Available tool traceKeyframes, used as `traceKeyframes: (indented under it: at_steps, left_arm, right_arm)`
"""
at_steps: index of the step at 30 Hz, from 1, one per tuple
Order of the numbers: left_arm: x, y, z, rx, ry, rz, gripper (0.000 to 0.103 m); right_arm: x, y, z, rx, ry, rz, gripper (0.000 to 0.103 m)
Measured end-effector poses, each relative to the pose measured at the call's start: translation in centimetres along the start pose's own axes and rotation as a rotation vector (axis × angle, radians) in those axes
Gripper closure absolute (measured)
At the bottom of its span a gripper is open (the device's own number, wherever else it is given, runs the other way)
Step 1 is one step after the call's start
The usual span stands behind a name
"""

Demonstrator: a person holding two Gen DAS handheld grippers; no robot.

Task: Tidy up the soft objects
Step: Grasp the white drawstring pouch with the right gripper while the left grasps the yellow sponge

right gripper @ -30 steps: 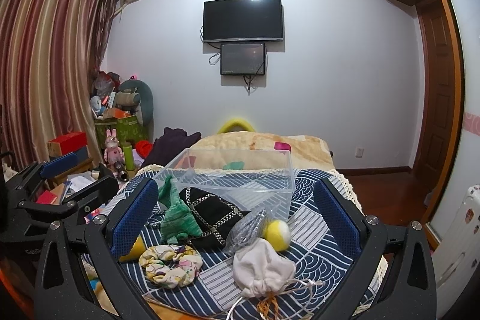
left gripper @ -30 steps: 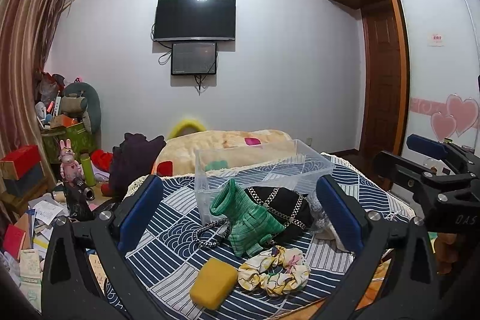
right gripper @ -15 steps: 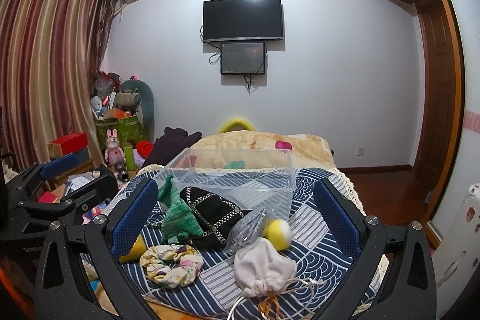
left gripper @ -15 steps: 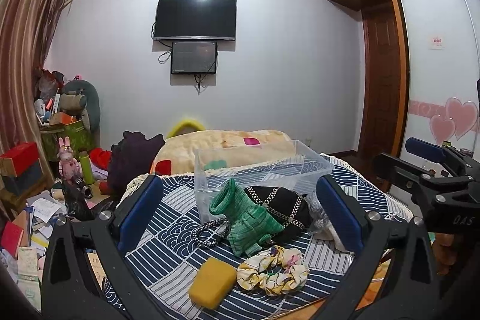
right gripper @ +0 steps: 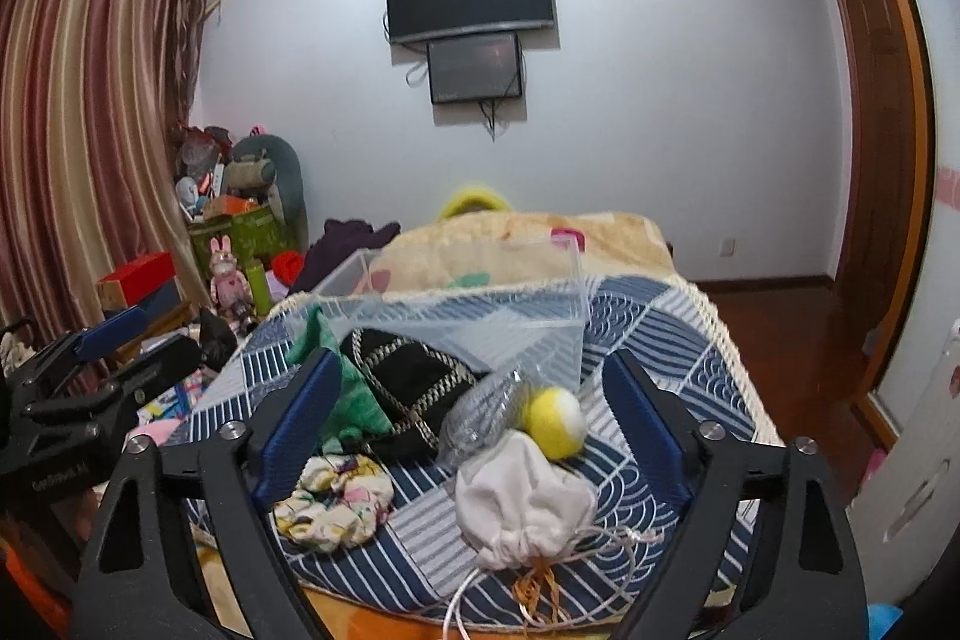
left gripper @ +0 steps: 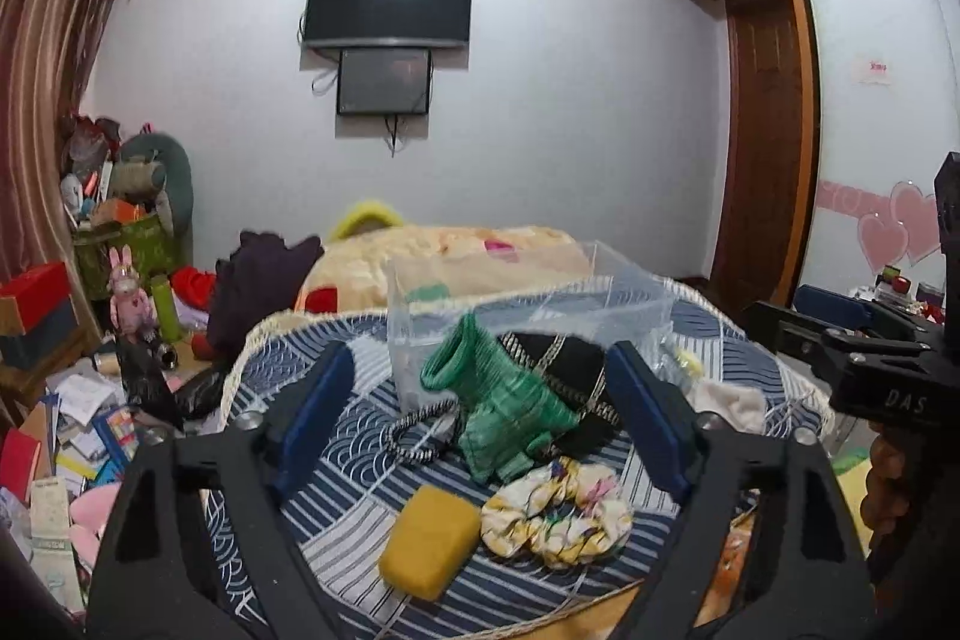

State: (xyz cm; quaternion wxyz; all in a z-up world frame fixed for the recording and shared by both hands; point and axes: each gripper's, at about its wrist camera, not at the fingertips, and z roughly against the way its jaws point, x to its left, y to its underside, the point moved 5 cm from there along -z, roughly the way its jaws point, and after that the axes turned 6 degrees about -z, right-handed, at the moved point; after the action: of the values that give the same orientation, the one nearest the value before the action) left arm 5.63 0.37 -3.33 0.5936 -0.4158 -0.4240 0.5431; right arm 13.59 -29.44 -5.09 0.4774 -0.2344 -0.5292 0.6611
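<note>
- I've got both tools up over the near edge of the table covered in a blue-and-white patterned cloth (left gripper: 336, 466), nothing picked yet.
- My left gripper (left gripper: 480, 418) has its blue-padded fingers spread wide and empty; the right gripper (right gripper: 474, 424) is spread just as wide, also empty.
- The soft things lie in a heap in front of the clear plastic storage box (left gripper: 522, 304), which looks bare inside, so I judge the sorting hasn't begun.
- On the left view: a yellow rectangular sponge (left gripper: 429, 541) nearest me, just beside a floral fabric scrunchie (left gripper: 558, 514), with a green knitted pouch (left gripper: 504, 400) leaning on a black bag with a chain-pattern trim (right gripper: 414, 394) behind them.
- On the right view: a white drawstring cloth pouch (right gripper: 519, 508) touching a yellow-and-white soft ball (right gripper: 555, 421) and a crinkled clear plastic bag (right gripper: 480, 412).
- For a clean first grab I'd go for the sponge or the white pouch: each sits at the front, free on its near side.
- I'd pinch the pouch on its body, not the loose cords trailing off the table edge.
- Watch the box's near wall when lifting over it; the pile crowds right against it.
- Open room is above and toward me; the other gripper hangs close on each side, so I'd move one tool at a time.
</note>
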Motion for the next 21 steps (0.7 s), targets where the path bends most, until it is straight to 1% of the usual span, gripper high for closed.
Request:
traceKeyframes:
  at_steps: [3,6,9,11,13,19,21]
  left_arm:
    - [1.0,1.2,-1.0,0.056,0.015,0.038,0.026]
    - [2.0,2.9,-2.2,0.127,0.018,0.067,0.031]
    - [2.7,4.9,-3.4,0.198,0.034,0.091,0.032]
    - [2.8,6.1,-4.1,0.246,0.065,0.096,0.032]
    - [2.9,7.3,-4.7,0.285,0.075,0.096,0.032]
    - [2.5,9.4,-5.6,0.34,0.058,0.062,0.032]
    - [2.5,9.9,-5.9,0.353,0.057,0.067,0.034]
  right_arm:
    - [-0.4,0.7,-0.6,0.041,-0.014,-0.014,0.028]
    - [-0.8,1.4,-1.2,0.076,-0.009,-0.018,0.032]
    - [-1.4,2.2,-2.1,0.109,0.003,-0.029,0.034]
    - [-1.9,2.6,-2.6,0.13,0.002,-0.048,0.034]
    - [-2.4,3.0,-3.0,0.15,0.002,-0.066,0.034]
    - [-3.2,4.5,-4.1,0.206,0.038,-0.059,0.034]
    - [-3.3,5.2,-4.6,0.233,0.035,-0.064,0.042]
